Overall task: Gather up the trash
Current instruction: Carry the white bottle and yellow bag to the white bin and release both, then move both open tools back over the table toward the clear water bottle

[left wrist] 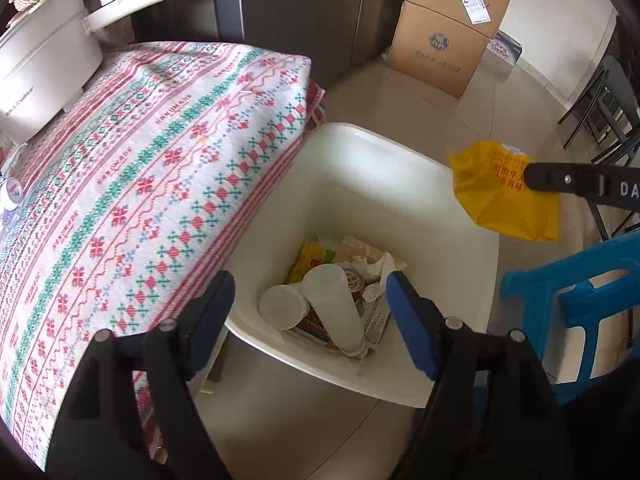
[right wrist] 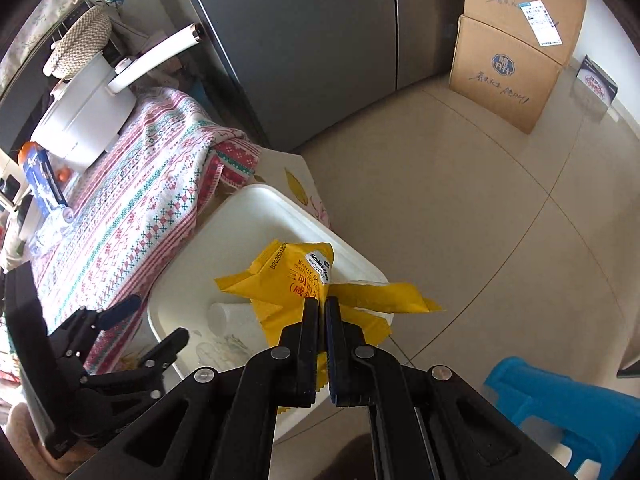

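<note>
Wrapper (right wrist: 296, 280) pinched tight in the right gripper (right wrist: 322, 304), hanging over the white bin's (left wrist: 400, 148) rim. Left gripper (left wrist: 310, 300) gapes empty above the cups inside. Next call: shift inward, let go.

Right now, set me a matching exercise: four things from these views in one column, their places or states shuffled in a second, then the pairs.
Things:
1. yellow snack wrapper
2. white paper cups
3. white electric pot
4. blue plastic stool

Places or states:
A. standing on the floor beside the bin
B. pinched in the right gripper, above the bin
C. lying in the white trash bin
D. sitting on the patterned tablecloth

Pairs: 1-B, 2-C, 3-D, 4-A
</note>
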Tool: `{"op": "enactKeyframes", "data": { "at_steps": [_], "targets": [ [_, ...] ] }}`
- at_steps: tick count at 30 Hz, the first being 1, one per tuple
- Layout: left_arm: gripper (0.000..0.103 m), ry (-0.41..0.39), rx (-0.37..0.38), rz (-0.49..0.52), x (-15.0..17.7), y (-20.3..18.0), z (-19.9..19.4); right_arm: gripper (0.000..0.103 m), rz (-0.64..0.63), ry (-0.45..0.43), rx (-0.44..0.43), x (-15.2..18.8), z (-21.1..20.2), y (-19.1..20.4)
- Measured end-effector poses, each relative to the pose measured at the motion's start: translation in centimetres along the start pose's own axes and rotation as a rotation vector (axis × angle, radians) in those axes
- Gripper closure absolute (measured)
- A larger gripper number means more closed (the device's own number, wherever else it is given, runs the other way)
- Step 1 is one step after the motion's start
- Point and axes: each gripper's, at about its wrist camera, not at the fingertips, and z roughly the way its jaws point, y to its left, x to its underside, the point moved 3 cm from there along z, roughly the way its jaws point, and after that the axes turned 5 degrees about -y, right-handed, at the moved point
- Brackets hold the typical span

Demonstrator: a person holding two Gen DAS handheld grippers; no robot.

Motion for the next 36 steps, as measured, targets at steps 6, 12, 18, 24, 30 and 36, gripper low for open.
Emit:
{"op": "enactKeyframes", "data": {
  "at_steps": [6, 12, 18, 24, 30, 36],
  "targets": [
    [0.018, -0.033, -0.020, -0.057, 0.0, 2.8, -3.0, 0.098, -0.020, 0.030, 0.013, 0.2, 1.0, 0.8],
    [0.015, -0.057, -0.051, -0.110, 0.9, 5.4, -3.8, 0.097, -0.025, 0.051, 0.023, 0.2, 2.1, 1.6],
    [0.008, -0.076, -0.078, -0.144, 1.4, 7.2, -5.1, 0.073, 0.003, 0.052, 0.031, -0.1, 2.4, 1.8],
    [0.005, -0.084, -0.113, -0.176, 1.5, 9.2, -6.6, 0.041, 0.041, -0.026, -0.017, -0.8, 0.0, 2.6],
    [0.004, -0.069, -0.108, -0.274, 1.5, 12.6, -7.9, 0.033, -0.015, -0.095, -0.018, -1.4, -1.9, 4.9],
    [0.003, -0.078, -0.161, -0.256, 0.9, 16.6, -9.4, 0.031, -0.080, -0.117, -0.022, -1.7, -2.0, 7.6]
  ]
}}
